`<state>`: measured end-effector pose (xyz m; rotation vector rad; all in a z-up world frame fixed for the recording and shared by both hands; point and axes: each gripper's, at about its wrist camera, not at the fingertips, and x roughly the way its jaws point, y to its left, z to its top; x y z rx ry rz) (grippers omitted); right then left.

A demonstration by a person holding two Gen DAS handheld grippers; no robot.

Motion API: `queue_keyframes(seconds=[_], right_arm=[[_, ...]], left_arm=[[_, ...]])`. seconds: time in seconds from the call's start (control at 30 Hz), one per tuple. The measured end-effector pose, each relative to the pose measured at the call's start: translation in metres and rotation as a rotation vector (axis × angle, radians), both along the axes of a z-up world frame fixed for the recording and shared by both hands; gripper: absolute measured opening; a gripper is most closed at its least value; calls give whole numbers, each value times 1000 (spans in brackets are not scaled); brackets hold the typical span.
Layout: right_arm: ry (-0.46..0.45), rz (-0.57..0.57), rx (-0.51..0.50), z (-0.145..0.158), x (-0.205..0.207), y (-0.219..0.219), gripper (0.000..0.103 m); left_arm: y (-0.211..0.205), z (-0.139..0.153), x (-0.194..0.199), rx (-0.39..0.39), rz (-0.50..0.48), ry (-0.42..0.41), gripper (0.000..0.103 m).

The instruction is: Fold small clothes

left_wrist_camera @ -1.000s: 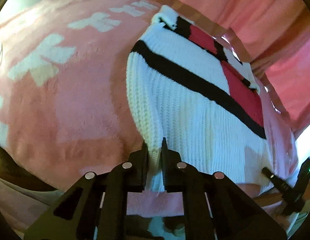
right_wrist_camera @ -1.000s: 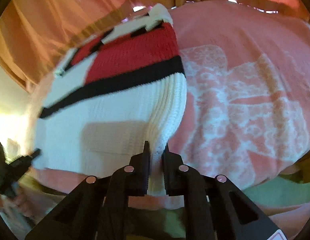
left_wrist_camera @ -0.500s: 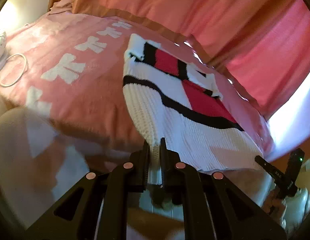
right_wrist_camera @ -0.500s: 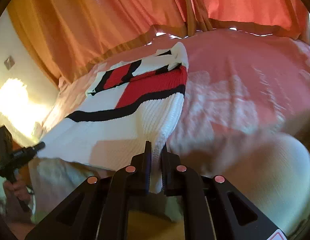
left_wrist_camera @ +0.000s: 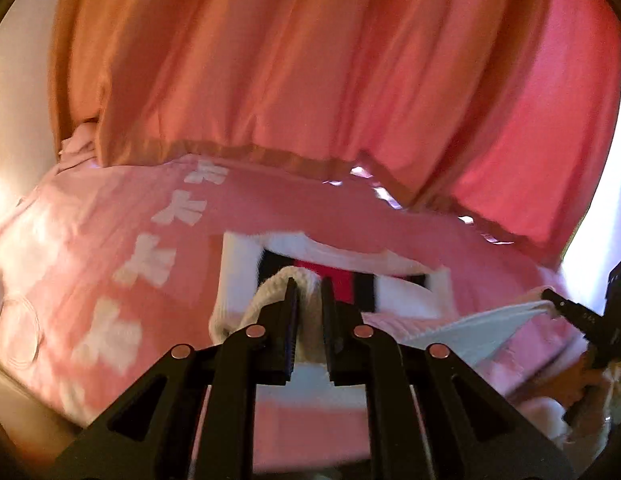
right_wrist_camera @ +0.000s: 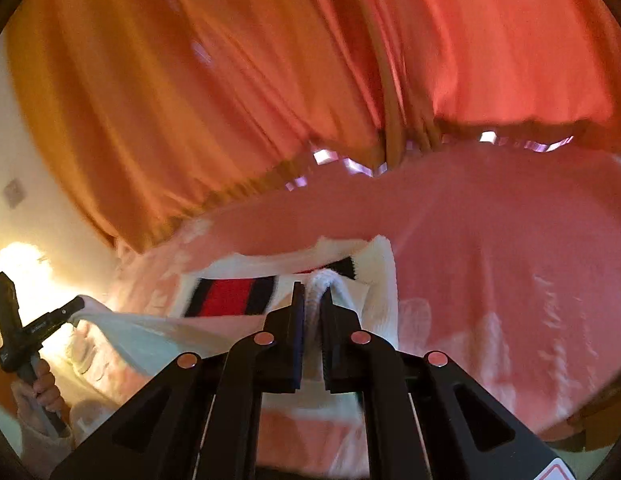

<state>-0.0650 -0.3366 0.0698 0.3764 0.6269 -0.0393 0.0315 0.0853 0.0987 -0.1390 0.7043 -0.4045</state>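
A small white knitted sweater [left_wrist_camera: 410, 264] with black and red stripes lies on a pink blanket [left_wrist_camera: 110, 248]. My left gripper [left_wrist_camera: 308, 286] is shut on the sweater's left bottom corner and holds it raised above the blanket. My right gripper [right_wrist_camera: 312, 290] is shut on the right bottom corner [right_wrist_camera: 322, 280], also raised. The white hem [left_wrist_camera: 482, 328] stretches taut between the two grippers over the striped upper part [right_wrist_camera: 230, 296]. The right gripper also shows at the right edge of the left wrist view [left_wrist_camera: 550, 294], and the left gripper at the left edge of the right wrist view [right_wrist_camera: 76, 304].
Orange-red curtains [left_wrist_camera: 310, 80] hang right behind the bed. The pink blanket [right_wrist_camera: 510, 260] has white patterns and reaches to both sides. A white cable loop [left_wrist_camera: 22, 332] lies at the blanket's left edge. A bright lamp [right_wrist_camera: 18, 264] glows by the wall.
Both grippers have lifted the sweater's bottom corners and carried them forward over the upper part. The views tilted up, so the curtains now fill the upper half.
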Motion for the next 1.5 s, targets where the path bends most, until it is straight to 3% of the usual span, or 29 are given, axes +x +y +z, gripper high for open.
queue_keyframes(seconds=[0.13,0.23,0.3,0.37,0.43,0.5,0.53,0.6,0.7,0.9,1.0,1.07,1.1,1.13,1.17,1.2,1.23,1.27,1.37,1.43,1.5], right_arm=[[162,-30,40,-54,101,-27,6],[243,-52,42,-90,139,-39,7],[281,-42,85,-109,155,-47,10],[270,-41,93,-108,156,-52,12],[251,-28,95,-99,152,-52,19],[200,-49,25,-83,141,-48,58],[173,-65,-21,-75,134,-45,65],[160,-53,-74,-68,129,-41,68],[178,-16,-138,-69,123,-34,68],[278,23,-90,-102,130,-31,68],[265,28,-102,-105,136,-24,66],[263,33,-112,-107,142,-21,64],[268,33,-117,-109,145,-20,50],[282,38,-117,-114,149,-18,40],[301,45,-119,-118,153,-17,12],[318,44,-123,-120,155,-16,7],[312,39,-122,-119,155,-15,7],[288,39,-115,-112,153,-14,7],[98,62,-99,-57,130,-7,6],[17,60,-99,-35,121,-6,6],[58,50,-120,-42,131,-9,6]], left_arm=[[-28,-52,89,99,85,88,12],[-43,-98,140,178,124,165,12],[-41,-116,154,198,145,191,12],[-33,-127,163,202,173,219,19],[-21,-122,166,125,164,237,46],[-12,-108,160,72,144,161,67],[-12,-103,155,80,140,132,78],[-10,-95,145,112,113,69,85],[-12,-95,139,127,72,42,87],[-28,-125,157,152,49,142,86],[-44,-130,156,159,2,158,85],[-57,-129,152,191,-37,143,78],[-63,-131,152,215,-58,142,67],[-68,-134,152,239,-69,150,49],[-73,-141,155,260,-84,183,36],[-75,-147,158,265,-93,227,6],[-75,-150,159,259,-89,253,0],[-70,-145,159,233,-71,254,0],[-46,-93,148,134,-8,107,0],[-29,-74,147,76,36,70,0],[-16,-75,153,65,81,77,0]])
